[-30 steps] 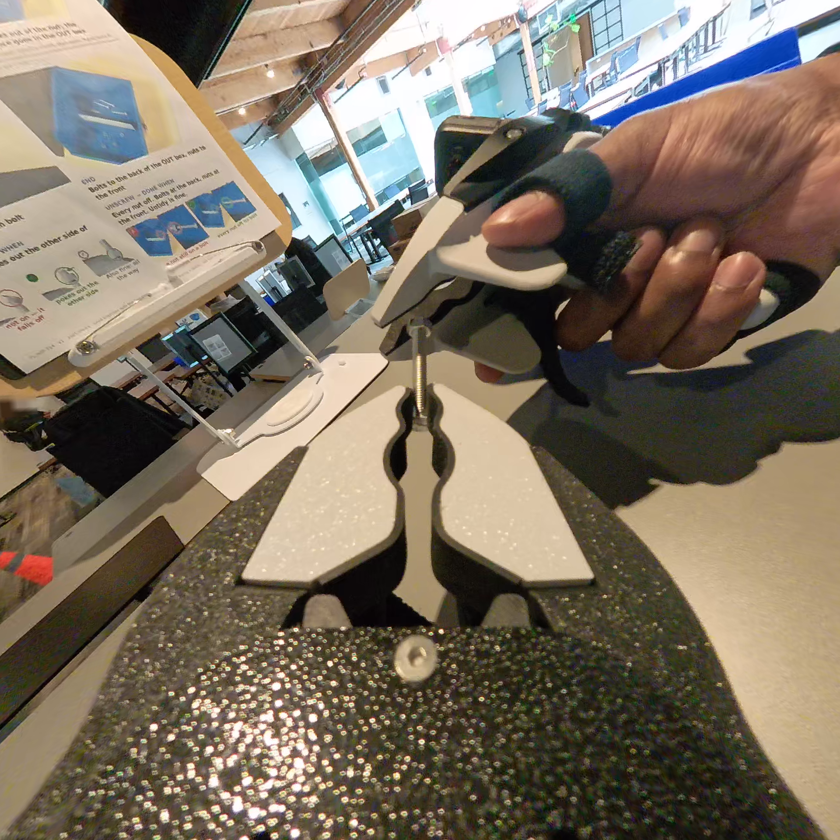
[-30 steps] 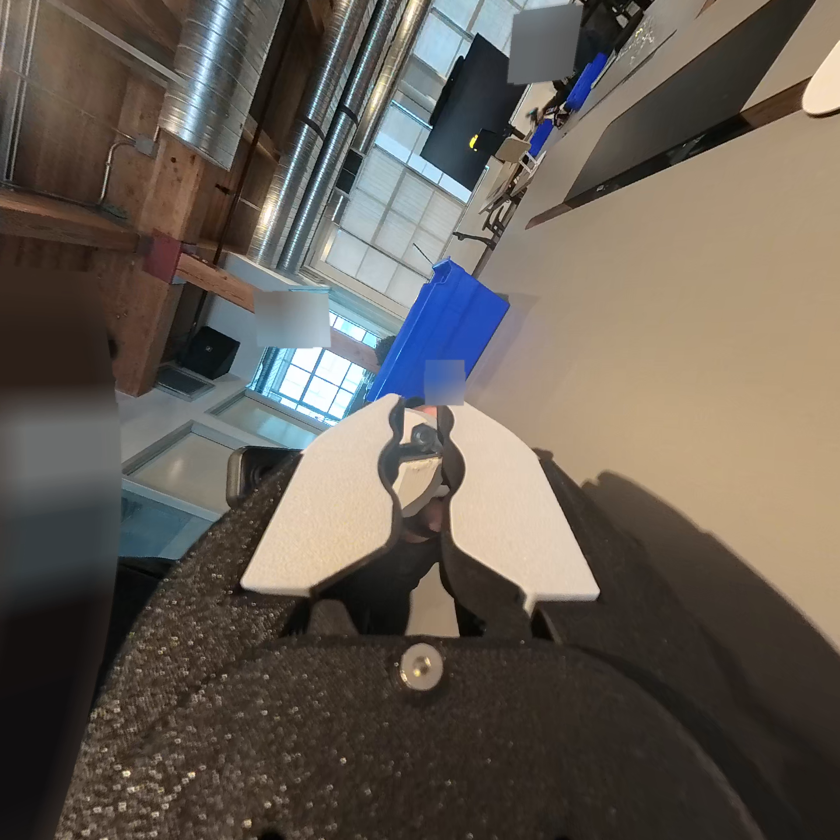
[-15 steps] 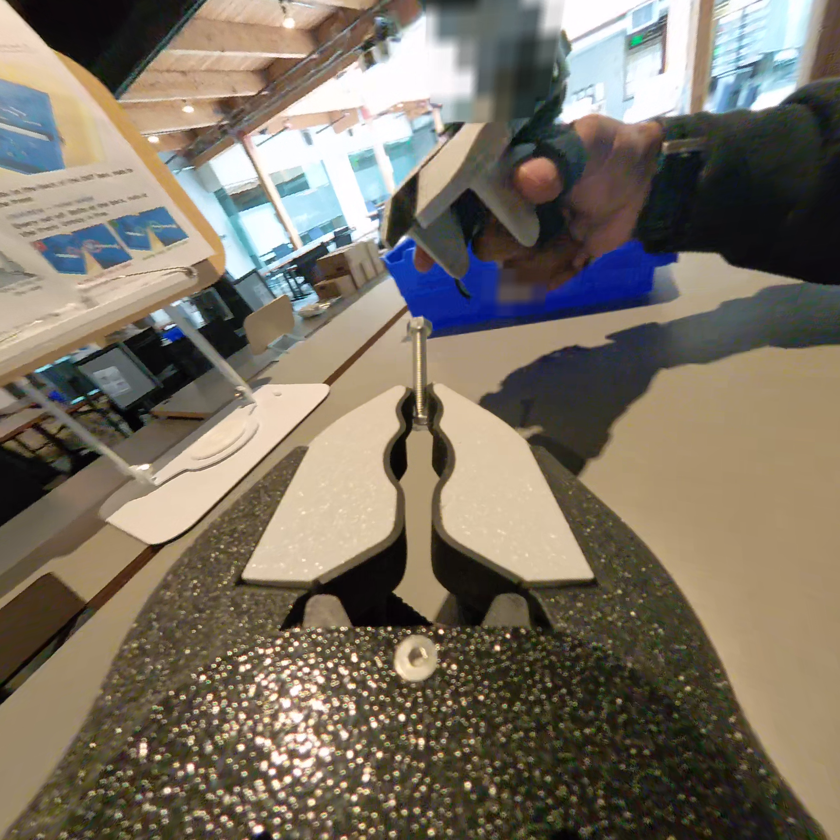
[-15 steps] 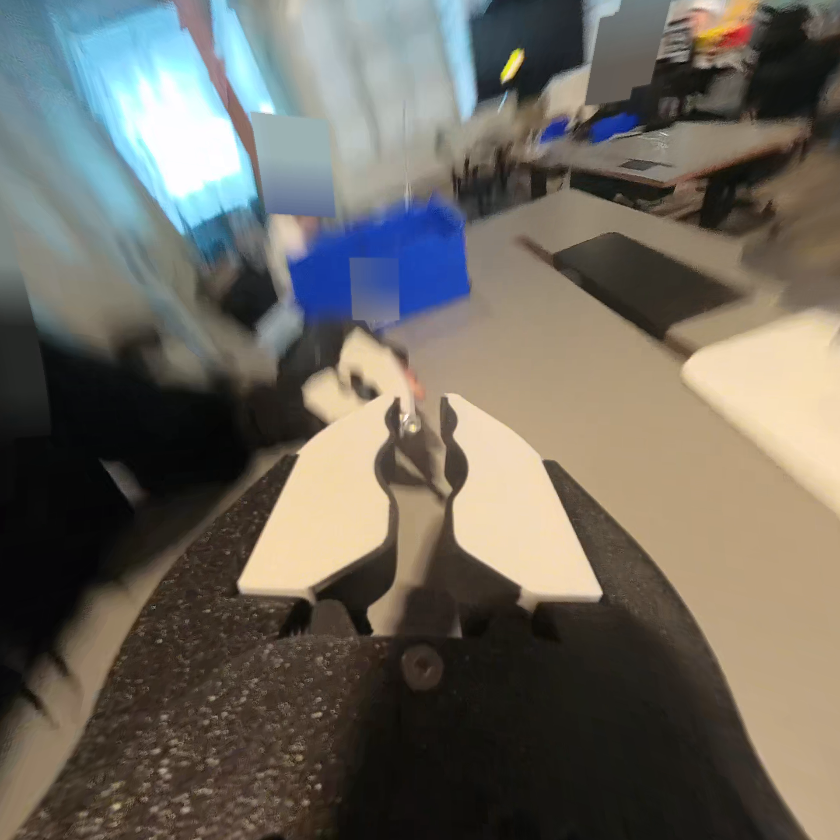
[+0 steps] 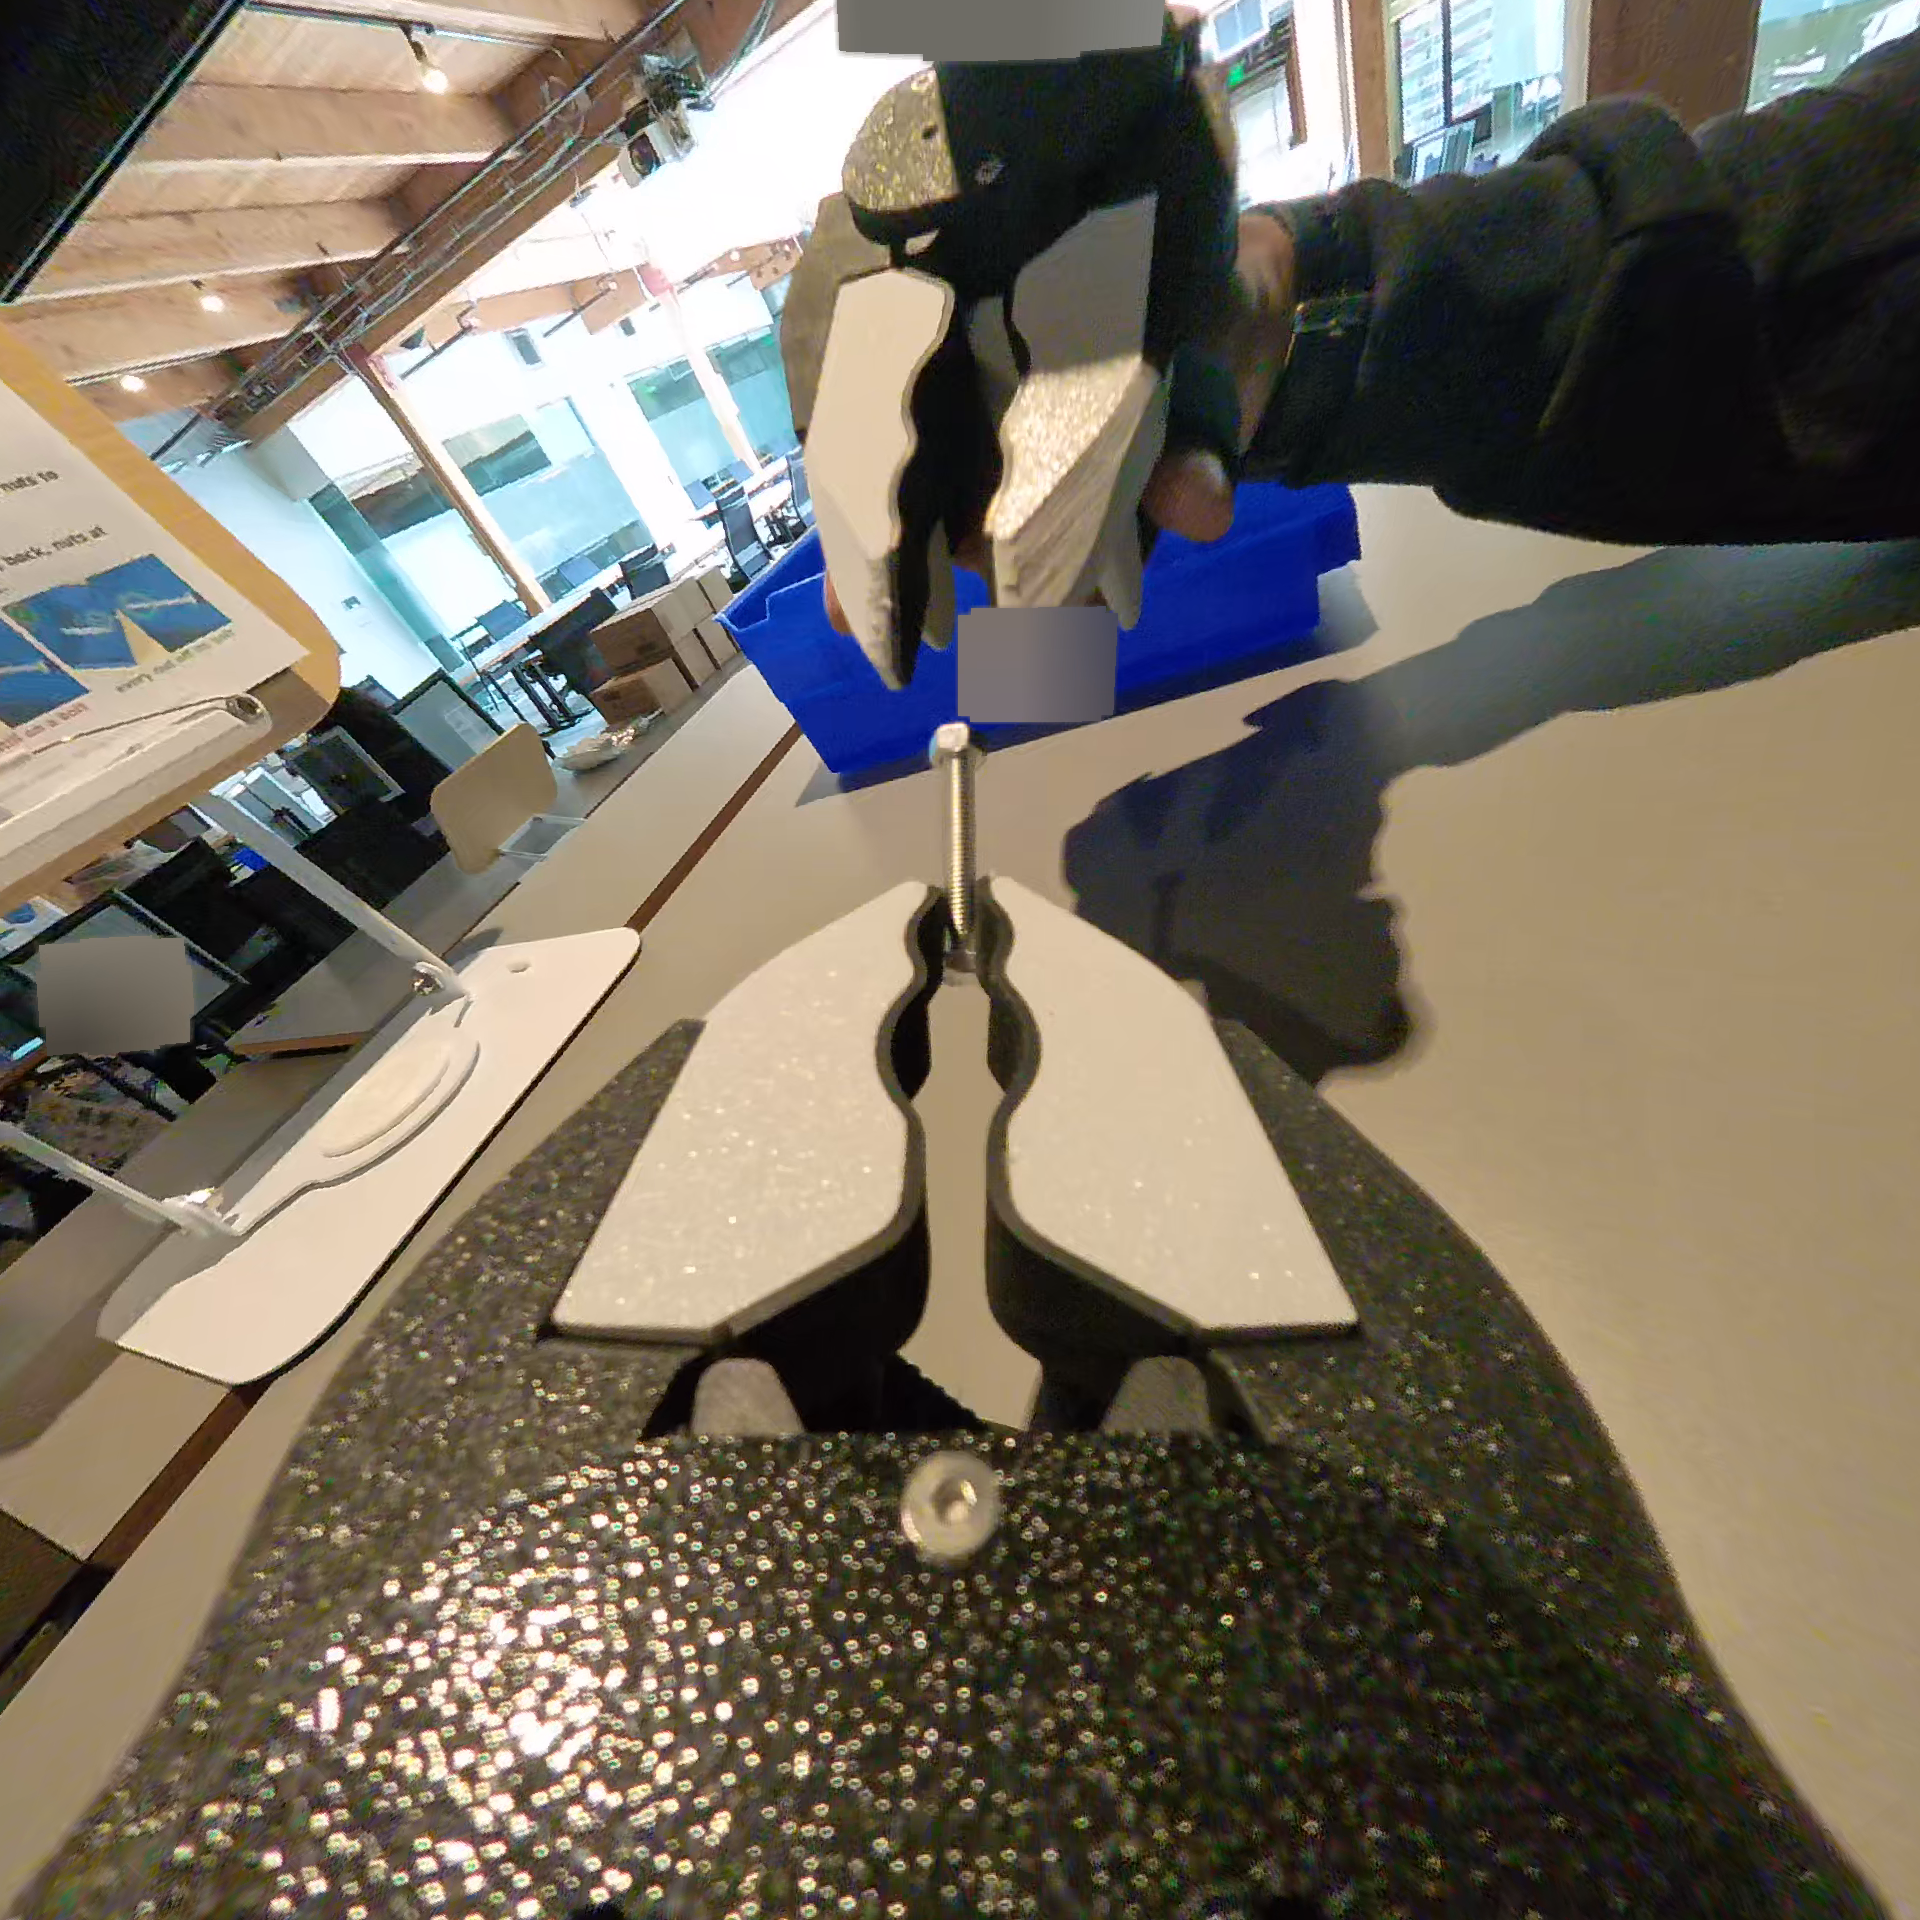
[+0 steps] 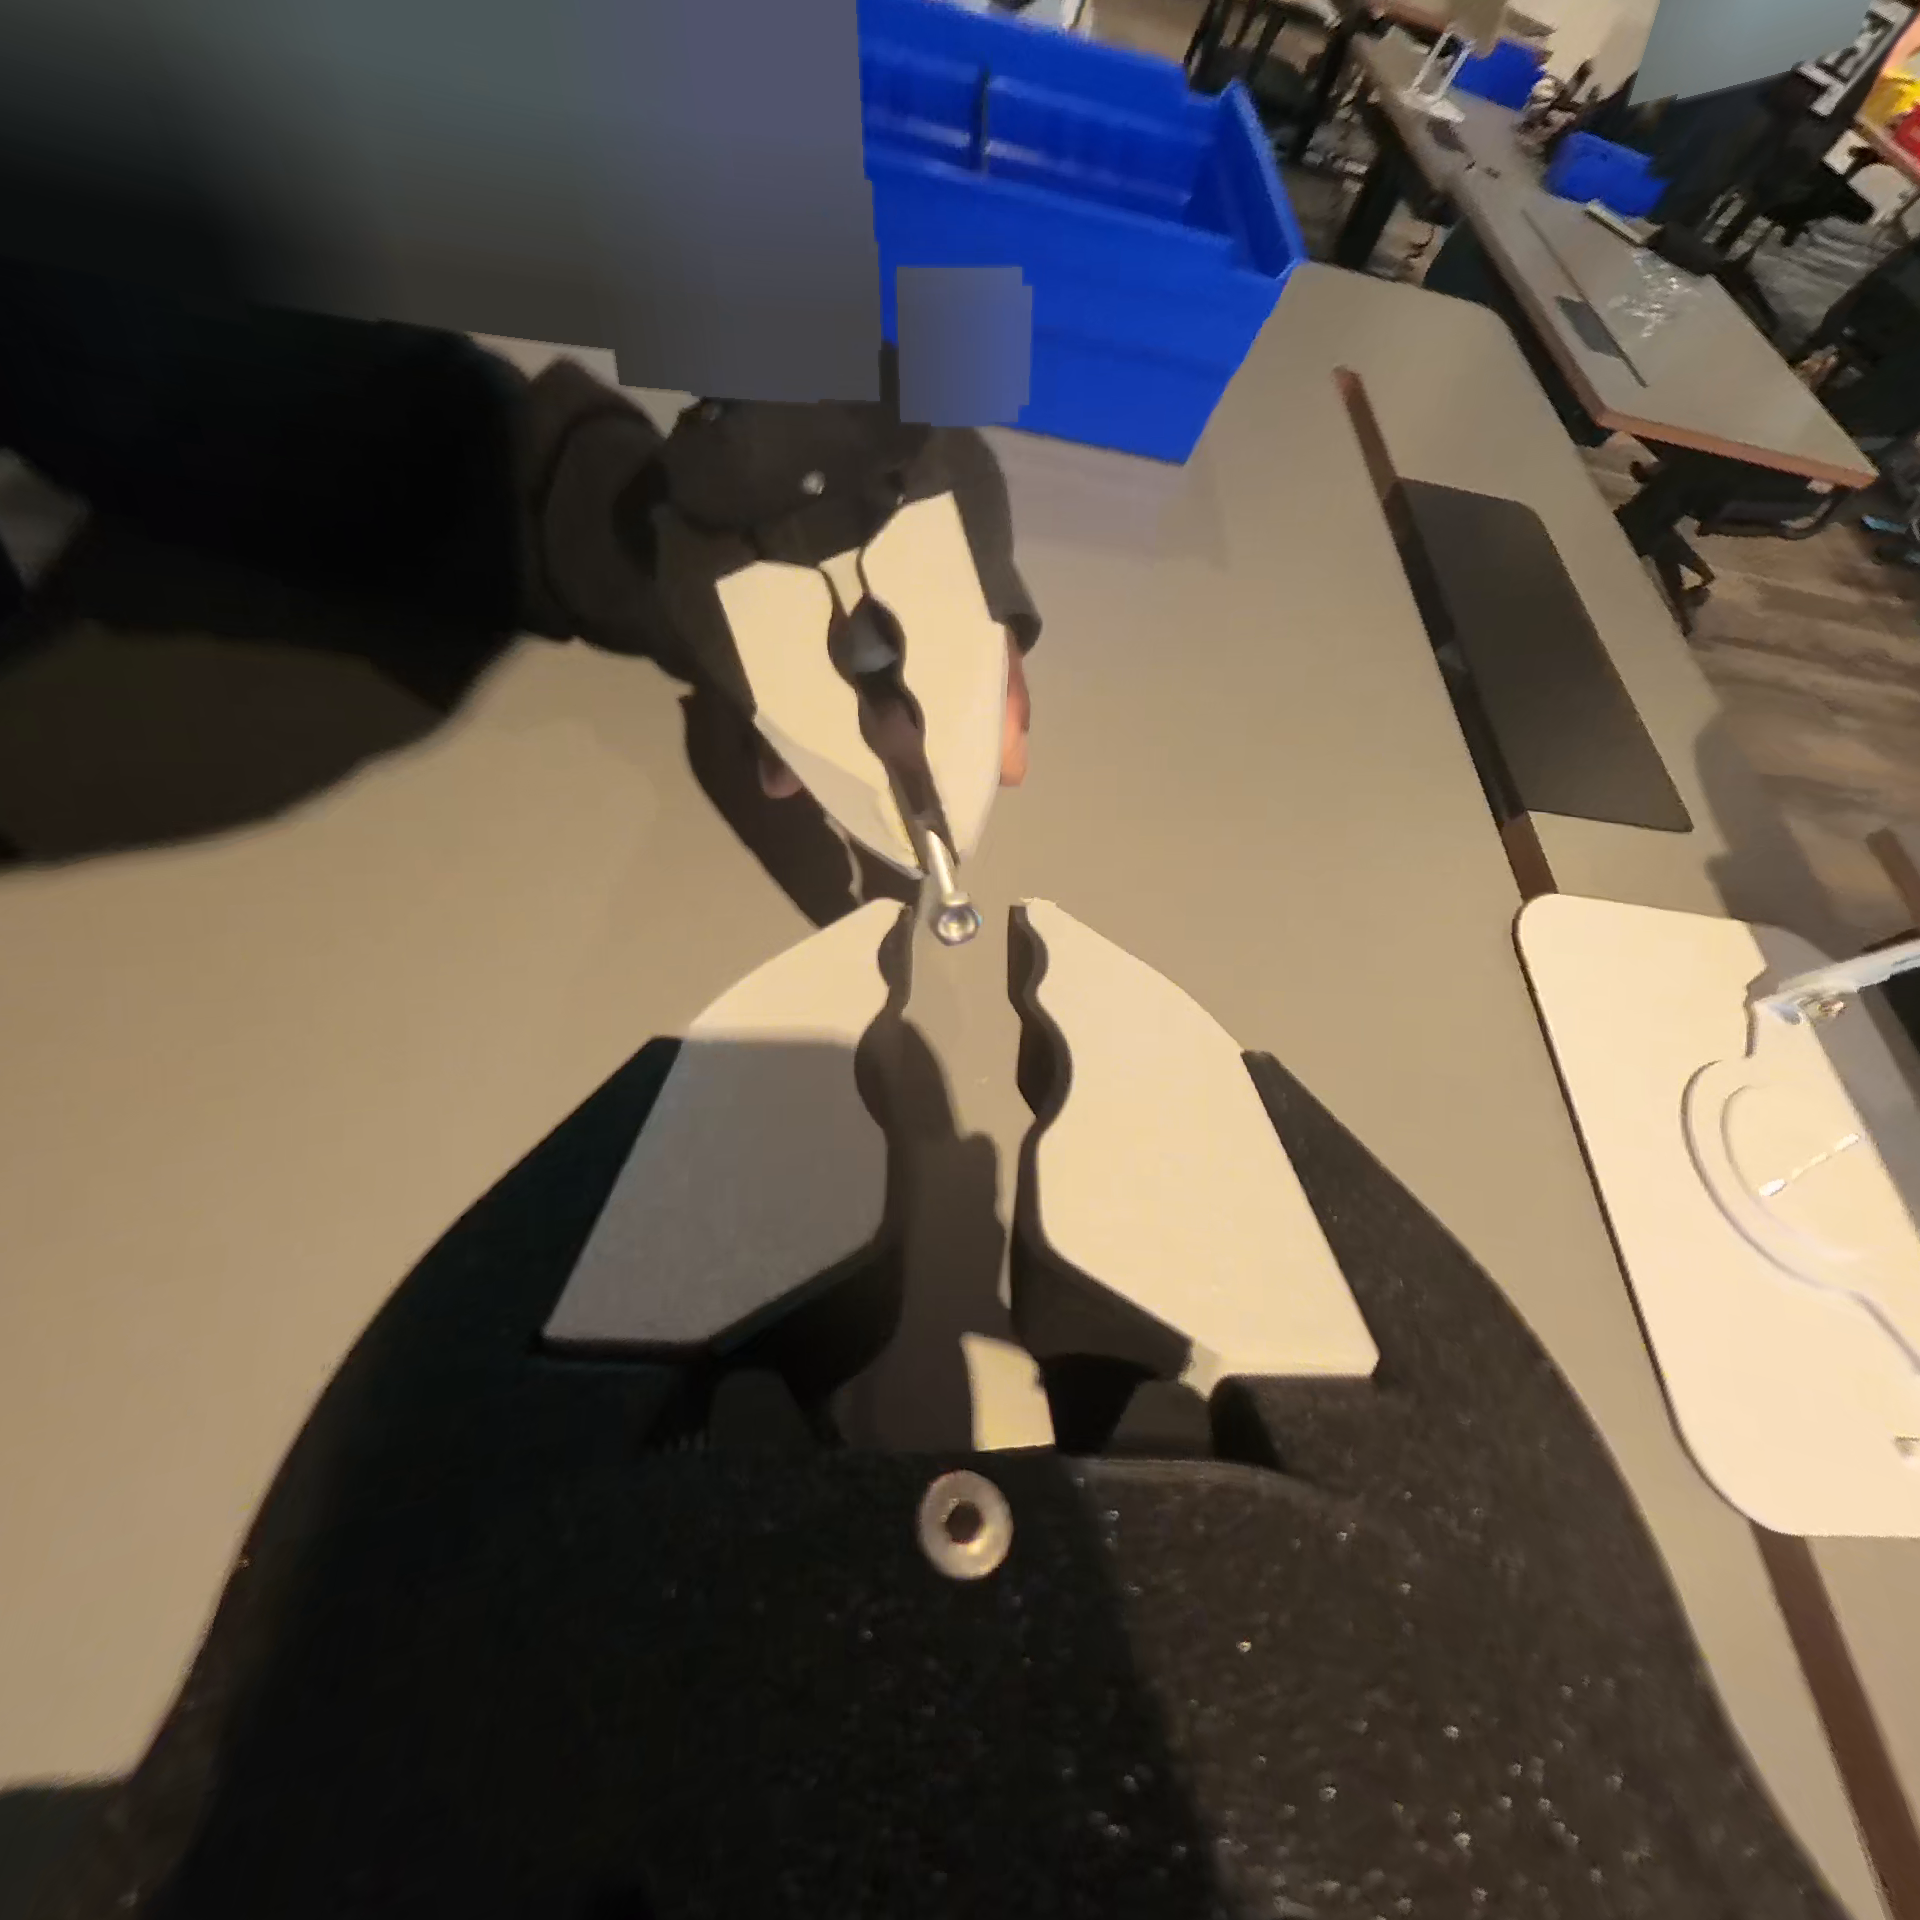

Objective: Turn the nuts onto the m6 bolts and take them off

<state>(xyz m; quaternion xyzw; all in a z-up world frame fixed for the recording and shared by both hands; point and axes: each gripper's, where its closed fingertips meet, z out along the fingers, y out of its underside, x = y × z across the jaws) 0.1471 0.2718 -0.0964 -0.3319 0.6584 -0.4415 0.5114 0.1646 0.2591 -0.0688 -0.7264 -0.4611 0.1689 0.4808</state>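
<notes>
Now, going from left to right in the left wrist view, a tilted board with a printed sheet (image 5: 125,644) stands to the left of the left gripper (image 5: 961,925), on a white stand base (image 5: 395,1132) that rests on the grey table (image 5: 1610,1039). The left gripper's two fingers are pinched together on the lower end of a bolt (image 5: 958,831), which stands upright with its top end free. A second ago the right gripper sat right over that top end; half a second ago it had lifted off, and now the right gripper (image 5: 925,634) hangs above and a little behind the bolt, pointing down, clear of it. Its fingers are slightly apart. Whether they carry a nut cannot be told. Behind it lies a blue bin (image 5: 1226,623), and to the right a dark sleeve (image 5: 1610,312) reaches in.

In the right wrist view, sharp again after the blur half a second ago, the left gripper (image 6: 940,847) shows ahead, held by a gloved hand (image 6: 769,488), with the bolt (image 6: 943,894) pointing toward the camera. The right gripper (image 6: 961,914) has its fingers parted, with the bolt's end between the tips and touching neither. The blue bin (image 6: 1091,239) is beyond, a black mat (image 6: 1527,665) lies to the right, and the white stand base (image 6: 1714,1195) sits at the far right.
</notes>
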